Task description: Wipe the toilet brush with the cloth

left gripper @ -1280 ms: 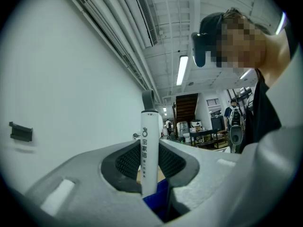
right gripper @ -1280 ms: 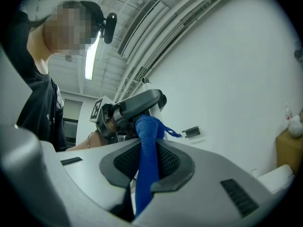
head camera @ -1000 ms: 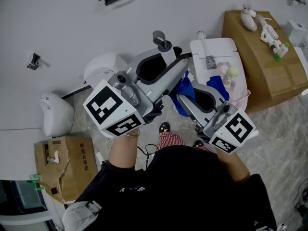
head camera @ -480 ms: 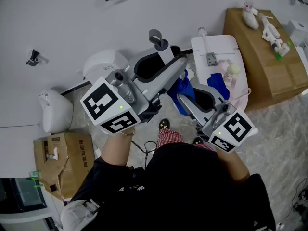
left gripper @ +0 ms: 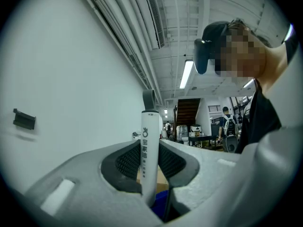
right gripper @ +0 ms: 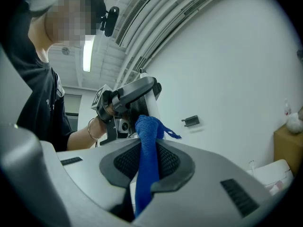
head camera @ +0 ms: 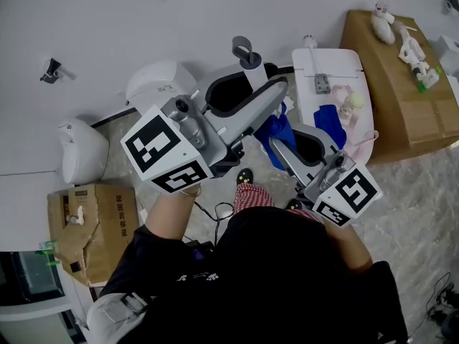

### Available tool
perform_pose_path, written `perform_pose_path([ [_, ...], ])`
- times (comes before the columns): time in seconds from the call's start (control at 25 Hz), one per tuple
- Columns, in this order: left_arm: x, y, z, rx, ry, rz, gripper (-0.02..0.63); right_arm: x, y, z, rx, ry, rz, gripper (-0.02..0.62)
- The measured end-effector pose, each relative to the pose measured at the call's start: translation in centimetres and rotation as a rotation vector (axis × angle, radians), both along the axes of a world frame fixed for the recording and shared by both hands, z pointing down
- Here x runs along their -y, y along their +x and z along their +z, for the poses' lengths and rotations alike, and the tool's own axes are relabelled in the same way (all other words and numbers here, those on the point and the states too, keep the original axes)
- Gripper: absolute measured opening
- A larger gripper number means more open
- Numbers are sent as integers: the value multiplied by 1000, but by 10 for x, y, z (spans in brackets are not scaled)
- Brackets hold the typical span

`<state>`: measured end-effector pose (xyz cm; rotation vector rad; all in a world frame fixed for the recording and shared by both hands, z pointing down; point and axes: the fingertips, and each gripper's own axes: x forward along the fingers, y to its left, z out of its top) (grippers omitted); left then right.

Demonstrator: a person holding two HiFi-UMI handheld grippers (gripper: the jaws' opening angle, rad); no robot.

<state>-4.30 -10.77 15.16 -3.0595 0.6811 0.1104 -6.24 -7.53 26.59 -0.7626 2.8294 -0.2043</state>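
**A:** Where is the toilet brush (head camera: 252, 70) right now?

**B:** In the air above the floor (head camera: 419, 192), resting on nothing. The left hand-held gripper (left gripper: 149, 168) is clamped on its white handle (left gripper: 150, 136). The handle stands upright between the pads with the grey loop on top. No view shows the bristle end.

**A:** And the cloth?

**B:** The blue cloth (right gripper: 146, 141) is pinched in the right hand-held gripper (right gripper: 144, 164). The jaws are closed on a narrow fold, and a bunched tip pokes out past them. In the head view that tip sits just beside the handle, below the left jaws. I can't tell whether it's touching.

**A:** What worries you from here?

**B:** Mostly the grip on the cloth. Only a thin fold is caught, so if it drags hard along the handle, friction could pull it out of the jaws and drop it on the floor.

**A:** And the brush side?

**B:** The handle looks smooth and round. A sideways push from the wipe could twist it or slide it down between the pads, since nothing supports it from below.

**A:** Anything else?

**B:** The two hand-held grippers are close together. A long stroke could knock one set of jaws against the other and shake either grip loose. The tip is also small, so it may wipe only a narrow strip and leave the far side of the handle untouched.
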Motion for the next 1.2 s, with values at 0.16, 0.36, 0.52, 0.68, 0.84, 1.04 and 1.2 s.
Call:
perform_pose_path([
  [0.16,2,-1,1,-3,-14,16,91,2,-2,8,-18,-12,-6,63],
  [0.36,0,-5,2,2,-22,24,91,0,-7,16,-26,-22,-22,63],
  [0.52,-3,-9,0,4,-10,23,91,-2,-12,21,-37,-36,-24,63],
  [0.68,-3,-11,0,-7,-13,21,91,-3,-14,31,-53,-50,-28,63],
  [0.84,-5,-10,0,5,-5,32,91,-3,-14,37,-53,-53,-26,63],
  [1.04,-7,-9,1,24,-1,42,91,-3,-15,44,-75,-54,-28,63],
  [1.2,-6,-11,8,43,-5,50,91,-1,-15,51,-81,-67,-36,63],
])
